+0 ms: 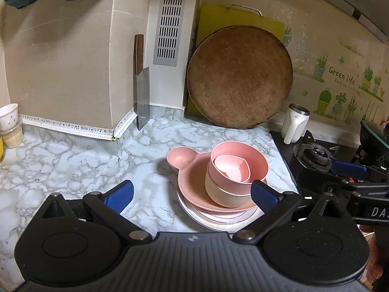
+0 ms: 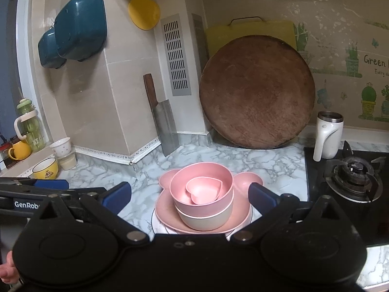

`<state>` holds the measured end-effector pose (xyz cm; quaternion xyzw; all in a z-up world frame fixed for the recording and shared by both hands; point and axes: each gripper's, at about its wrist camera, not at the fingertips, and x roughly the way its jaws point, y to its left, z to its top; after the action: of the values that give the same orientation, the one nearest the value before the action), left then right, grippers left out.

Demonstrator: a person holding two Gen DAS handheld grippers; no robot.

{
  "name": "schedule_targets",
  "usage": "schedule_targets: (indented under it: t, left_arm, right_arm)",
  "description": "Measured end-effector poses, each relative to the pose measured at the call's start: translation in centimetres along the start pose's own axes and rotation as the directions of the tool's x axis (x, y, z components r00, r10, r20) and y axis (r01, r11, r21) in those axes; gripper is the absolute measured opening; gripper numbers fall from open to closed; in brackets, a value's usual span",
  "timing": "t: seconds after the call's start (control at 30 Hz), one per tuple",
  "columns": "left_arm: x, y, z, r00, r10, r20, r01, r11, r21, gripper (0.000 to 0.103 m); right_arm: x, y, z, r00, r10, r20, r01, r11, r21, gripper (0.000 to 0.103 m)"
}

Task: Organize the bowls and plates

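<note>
One stack of dishes stands on the marble counter. At the bottom lies a white plate (image 1: 214,221) (image 2: 158,221), with a pink bear-eared plate (image 1: 192,182) (image 2: 167,209) on it. A beige bowl (image 1: 226,194) (image 2: 206,219) sits on that plate and carries a pink bowl (image 1: 243,170) (image 2: 201,202), which holds a small pink heart-shaped dish (image 1: 231,168) (image 2: 204,192). My left gripper (image 1: 192,193) is open, just in front of the stack and a little to its left. My right gripper (image 2: 189,194) is open too, its fingers on either side of the stack, apart from it.
A round wooden board (image 1: 239,77) (image 2: 256,92) and a yellow board (image 1: 240,17) lean on the back wall. A cleaver (image 1: 141,92) (image 2: 163,119) stands against the corner. A white mug (image 1: 295,124) (image 2: 327,137) and gas stove (image 1: 316,155) (image 2: 352,172) sit right. Cups (image 2: 46,168) stand at left.
</note>
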<state>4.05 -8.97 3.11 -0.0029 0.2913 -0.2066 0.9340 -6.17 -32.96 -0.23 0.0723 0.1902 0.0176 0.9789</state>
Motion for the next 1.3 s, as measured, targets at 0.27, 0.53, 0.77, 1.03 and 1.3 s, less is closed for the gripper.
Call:
schedule_targets:
  t: [0.27,0.53,0.77,1.03,1.3]
  left_arm:
    - [-0.4,0.0,0.2,1.0,-0.001,0.017,0.001,1.0,-0.007,0.103]
    - [-0.3,-0.2,0.4,1.0,-0.022,0.001,0.022,0.999,-0.024,0.103]
    - [-0.1,-0.6,0.5,0.998,-0.055,-0.006,0.055,0.998,-0.027,0.103]
    - [0.3,-1.2,0.6,0.997,-0.076,-0.008,0.076,0.997,-0.013,0.103]
    - [0.8,-1.7,0.8,0.996,-0.093,-0.011,0.093,0.996,0.003,0.103]
  right_arm:
    - [0.3,0.1,0.0,1.0,-0.008,-0.03,0.008,1.0,-0.006,0.103]
    - [-0.1,0.2,0.3,0.999,-0.025,-0.042,0.024,1.0,-0.007,0.103]
    - [-0.6,-0.2,0.4,0.998,-0.048,-0.035,0.048,0.999,0.003,0.103]
    - [-0.9,-0.6,0.2,0.997,-0.074,-0.036,0.075,0.997,0.009,0.103]
    - [-1.2,-1.3,-0.1,0.993,-0.109,-0.038,0.11,0.993,0.03,0.103]
